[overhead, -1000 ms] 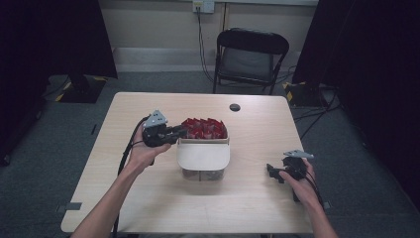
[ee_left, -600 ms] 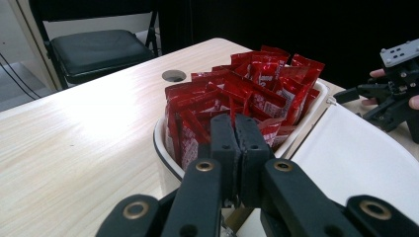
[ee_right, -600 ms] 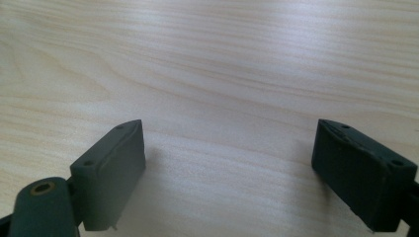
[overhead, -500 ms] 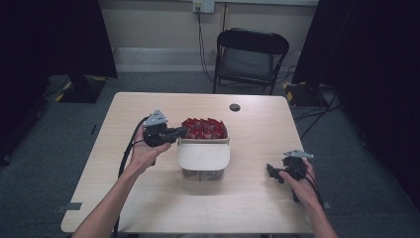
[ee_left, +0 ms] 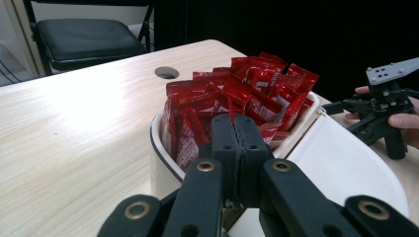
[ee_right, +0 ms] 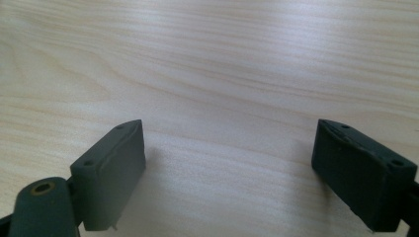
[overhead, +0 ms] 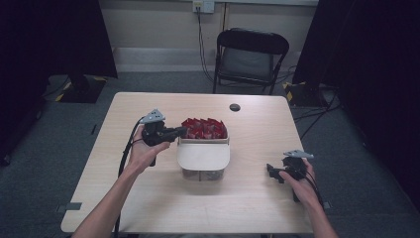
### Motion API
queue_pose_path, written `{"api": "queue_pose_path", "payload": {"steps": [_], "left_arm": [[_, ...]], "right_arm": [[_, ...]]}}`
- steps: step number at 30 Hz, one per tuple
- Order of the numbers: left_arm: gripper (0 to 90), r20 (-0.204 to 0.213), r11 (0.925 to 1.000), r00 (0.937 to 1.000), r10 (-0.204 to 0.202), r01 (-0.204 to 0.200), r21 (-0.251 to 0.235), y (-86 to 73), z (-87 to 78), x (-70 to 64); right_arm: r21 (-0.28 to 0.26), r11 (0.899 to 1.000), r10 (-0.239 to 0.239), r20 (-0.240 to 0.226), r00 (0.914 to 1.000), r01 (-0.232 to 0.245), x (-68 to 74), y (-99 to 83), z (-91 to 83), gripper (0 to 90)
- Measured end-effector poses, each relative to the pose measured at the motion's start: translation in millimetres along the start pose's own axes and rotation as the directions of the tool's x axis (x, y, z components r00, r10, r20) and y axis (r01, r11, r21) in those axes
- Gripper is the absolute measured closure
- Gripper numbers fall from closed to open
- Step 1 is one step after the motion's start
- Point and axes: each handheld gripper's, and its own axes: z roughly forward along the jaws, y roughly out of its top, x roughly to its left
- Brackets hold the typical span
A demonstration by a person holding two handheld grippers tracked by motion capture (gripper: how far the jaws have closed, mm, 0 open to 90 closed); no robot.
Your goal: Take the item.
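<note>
Pale wood table [overhead: 124, 198] in a dim room, folding chair [overhead: 247, 54] behind. Near the middle, a white bin [overhead: 203, 157], its lid flap swung open toward the person, far half packed with upright red sachets [overhead: 204, 129]. Left gripper [overhead: 179, 132] held level at the bin's left rim, jaws pressed together, apparently pinching a sachet's top edge, seemingly to lift one out. Right gripper [overhead: 271, 171] resting low on bare table well to the right, jaws wide apart, probably waiting to receive.

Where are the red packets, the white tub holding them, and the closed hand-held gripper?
red packets [ee_left: 247, 91]: left gripper view, middle of the pile.
white tub [overhead: 203, 156]: high view, its flat front part.
left hand-held gripper [ee_left: 237, 143]: left gripper view, between its closed tips.
</note>
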Motion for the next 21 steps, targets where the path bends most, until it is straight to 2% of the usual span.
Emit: {"api": "queue_pose_path", "payload": {"steps": [8,13,17,21], "left_arm": [[89.1,0.015,0.9996,0.9998,-0.010,0.010,-0.025,5.2,-7.0,0.9],[89.3,0.016,0.9997,0.9999,-0.004,0.004,-0.023,6.4,-6.7,-0.9],[89.4,0.019,0.9998,0.9997,0.016,-0.015,-0.016,8.5,-7.8,-2.6],[89.3,0.014,0.9997,0.9998,0.014,-0.014,-0.018,9.6,-8.9,-3.1]], "right_arm": [[0.000,1.000,-0.002,0.000,1.0000,0.002,0.1,0.0,0.0,12.6],[0.000,1.000,-0.002,0.000,1.0000,0.002,0.1,0.0,0.0,12.6],[0.000,1.000,-0.002,0.000,1.0000,0.002,0.1,0.0,0.0,12.6],[0.000,1.000,-0.001,0.000,1.0000,0.001,0.1,0.0,0.0,12.6]]}}
